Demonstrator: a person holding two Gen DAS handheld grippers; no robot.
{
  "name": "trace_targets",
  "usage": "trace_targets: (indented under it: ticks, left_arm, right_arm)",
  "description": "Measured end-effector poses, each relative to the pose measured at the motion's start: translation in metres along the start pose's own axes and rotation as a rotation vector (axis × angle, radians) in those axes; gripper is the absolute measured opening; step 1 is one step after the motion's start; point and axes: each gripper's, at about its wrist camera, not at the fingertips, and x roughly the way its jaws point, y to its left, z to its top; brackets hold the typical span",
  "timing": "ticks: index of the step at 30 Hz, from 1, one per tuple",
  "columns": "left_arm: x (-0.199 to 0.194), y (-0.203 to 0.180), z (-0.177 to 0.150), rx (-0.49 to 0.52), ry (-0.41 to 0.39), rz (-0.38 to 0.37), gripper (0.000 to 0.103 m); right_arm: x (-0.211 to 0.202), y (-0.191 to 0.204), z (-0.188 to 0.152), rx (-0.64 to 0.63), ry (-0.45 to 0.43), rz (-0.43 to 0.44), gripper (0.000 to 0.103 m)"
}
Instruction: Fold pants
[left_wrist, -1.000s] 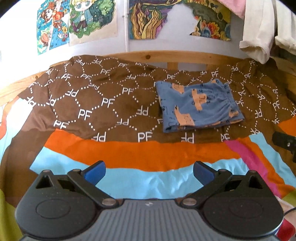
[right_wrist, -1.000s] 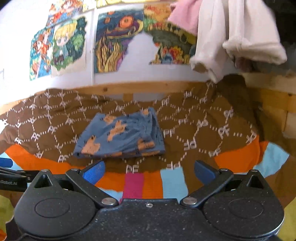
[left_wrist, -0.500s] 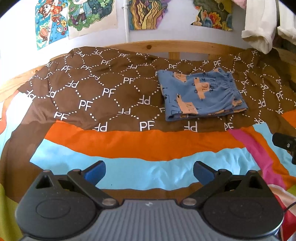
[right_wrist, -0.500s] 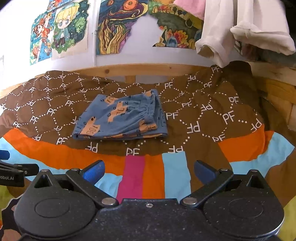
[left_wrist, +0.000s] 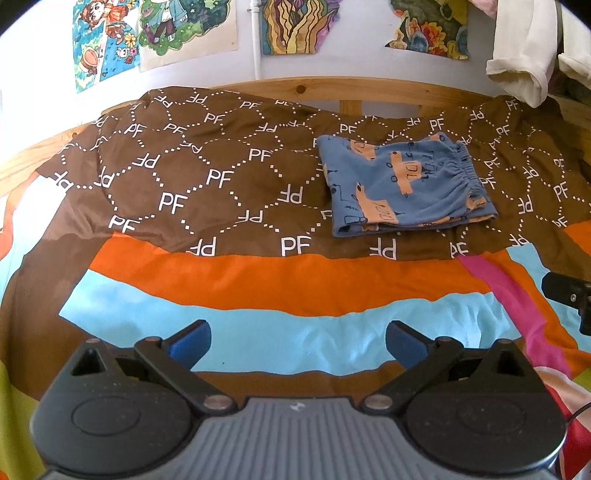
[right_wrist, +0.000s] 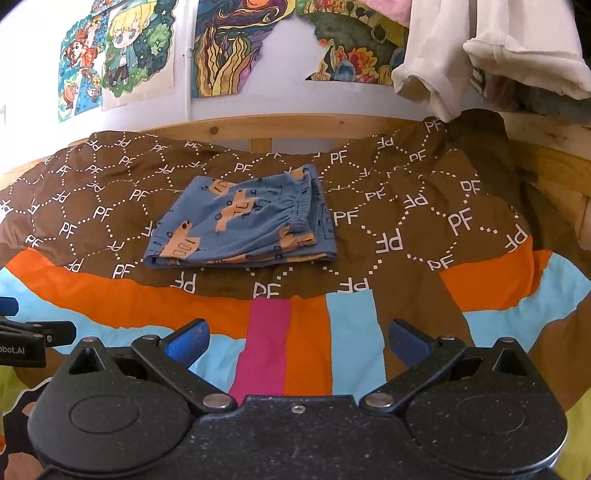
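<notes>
pants lay folded on the bedspread; left gripper and right gripper wide, empty. we judged folding done; only withdrawal left.

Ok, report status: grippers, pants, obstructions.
Left gripper open, empty. Right gripper open, empty. Blue pants folded on brown blanket, untouched. Nothing blocking.

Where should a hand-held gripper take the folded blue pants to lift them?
Probably the near edge of the pants, approached low from the front. The layered fold edges face the cameras there, so flat fingers could pinch all layers; the bunched waistband sits on the right.
</notes>
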Motion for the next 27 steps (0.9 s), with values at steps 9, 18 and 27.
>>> trace_targets:
  ticks: [9, 18, 27]
  left_arm:
    - [0.0003, 0.0000, -0.0001, -0.001, 0.003, -0.003, 0.103]
    - [0.0005, -0.0005, -0.0005, 0.000, 0.005, -0.001, 0.103]
    - [0.0004, -0.0005, -0.0025, -0.006, 0.010, -0.002, 0.103]
  right_arm:
    - [0.0010, -0.0006, -0.0001, 0.008, 0.015, 0.003, 0.102]
    - [0.0029, -0.0017, 0.0006, 0.009, 0.036, 0.007, 0.102]
    - [0.0032, -0.0014, 0.0004, 0.011, 0.046, 0.011, 0.102]
